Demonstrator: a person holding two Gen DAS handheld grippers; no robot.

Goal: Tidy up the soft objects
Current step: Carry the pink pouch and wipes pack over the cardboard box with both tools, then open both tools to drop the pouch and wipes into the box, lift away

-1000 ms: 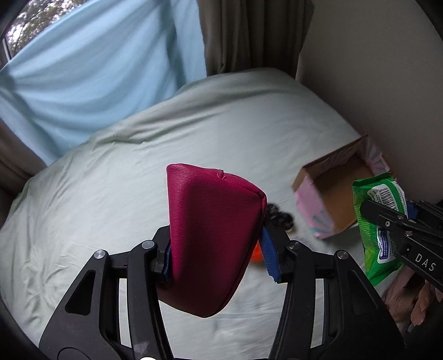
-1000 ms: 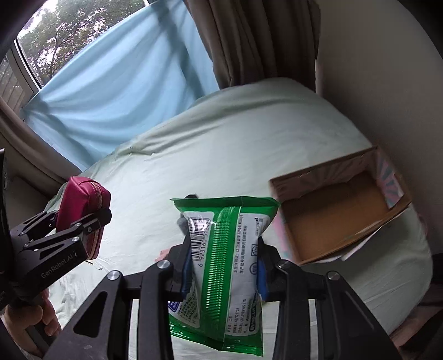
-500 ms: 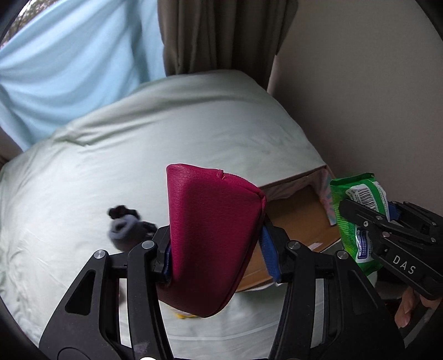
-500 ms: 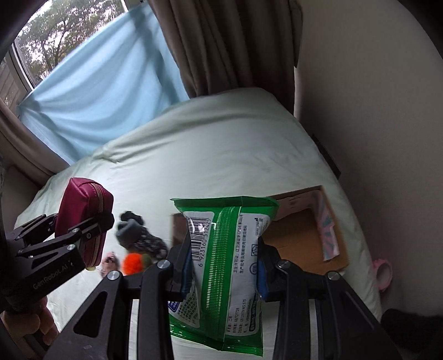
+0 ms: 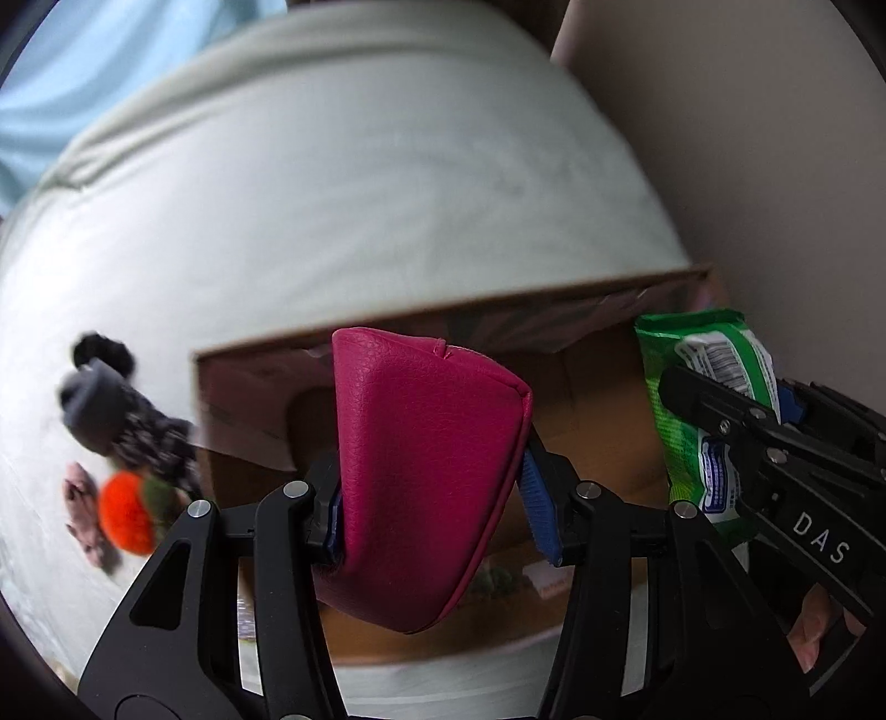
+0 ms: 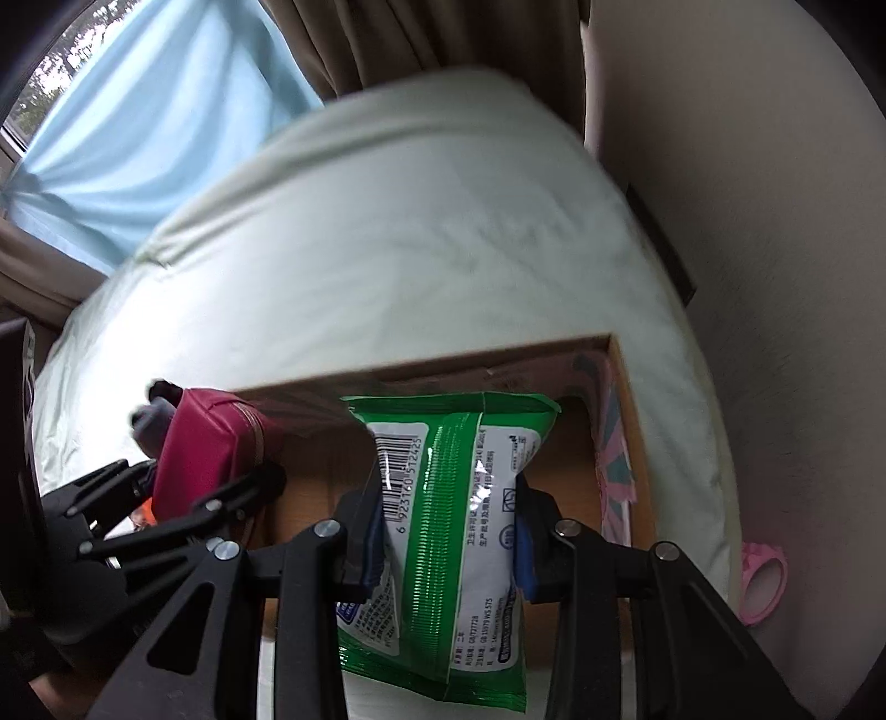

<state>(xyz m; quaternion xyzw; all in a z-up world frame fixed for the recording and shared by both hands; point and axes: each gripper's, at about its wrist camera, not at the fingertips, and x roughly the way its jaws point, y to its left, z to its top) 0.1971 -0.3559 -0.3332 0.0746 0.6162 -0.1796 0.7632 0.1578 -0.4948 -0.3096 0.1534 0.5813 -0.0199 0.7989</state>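
Nearest, the left tongs [image 5: 432, 515] are clamped on a magenta pouch [image 5: 426, 471], blue pads pressed into both its sides; the pouch stands upright, seam uppermost. The right tongs [image 6: 446, 545] are clamped on a green wipes packet [image 6: 454, 520], which stands upright with its barcode side toward the camera: digits "6 923160 512425" run down beside the bars, with small print lower down too fine to read. In the left wrist view the right tool's black body bears "DAS", and a fingertip of the person's right hand [image 5: 814, 631] shows under it. Both tools point forward and down, side by side, the pouch left of the packet.

Beyond and below both items lies an open cardboard box [image 6: 631, 443], brown inside, with a pink and teal pattern on its right wall. Pouch and packet hang above its opening; whether either touches the floor of the box cannot be told.

Left of the box, on the pale green bed [image 5: 343, 183], sit a grey-and-black soft toy [image 5: 105, 404] and an orange plush ball [image 5: 127, 520], both blurred. Off the bed's right edge lies a pink ring-shaped object [image 6: 764, 581]. Farthest are brown curtains [image 6: 387, 39] and a light blue drape [image 6: 166, 127].
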